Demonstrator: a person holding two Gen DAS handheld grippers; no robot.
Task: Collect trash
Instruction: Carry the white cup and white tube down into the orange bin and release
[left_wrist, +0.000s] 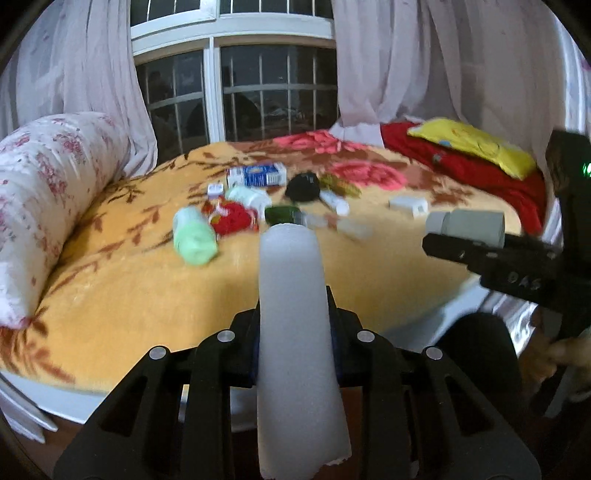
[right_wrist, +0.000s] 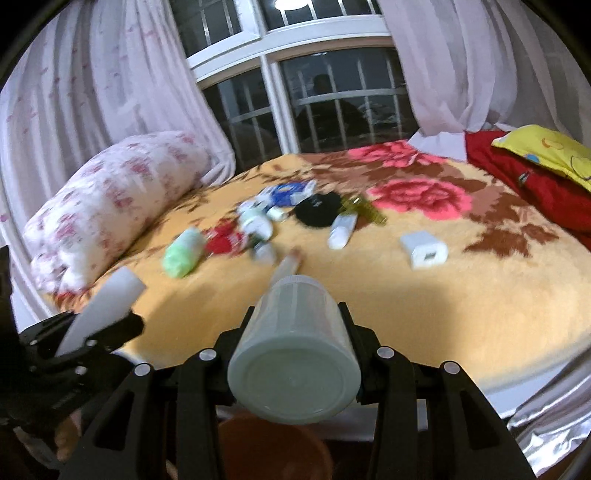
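Note:
My left gripper (left_wrist: 295, 306) is shut on a long white foam piece (left_wrist: 295, 332) and holds it before the bed's near edge; it also shows in the right wrist view (right_wrist: 103, 306). My right gripper (right_wrist: 295, 325) is shut on a pale plastic jar (right_wrist: 295, 354), lying on its side with its base toward the camera; the jar also shows in the left wrist view (left_wrist: 469, 223). Trash lies on the bed: a green bottle (left_wrist: 194, 236), a red wrapper (left_wrist: 232, 218), a blue-white carton (left_wrist: 256, 175), a black bag (left_wrist: 303, 186), a white tube (right_wrist: 341, 227) and a white box (right_wrist: 424, 251).
The bed has a yellow floral blanket (left_wrist: 129, 288). A floral bolster (left_wrist: 48, 192) lies at its left, red bedding (left_wrist: 461, 162) and a yellow pillow (left_wrist: 476, 146) at its right. A brown bucket rim (right_wrist: 273, 443) sits below my right gripper. A curtained window stands behind.

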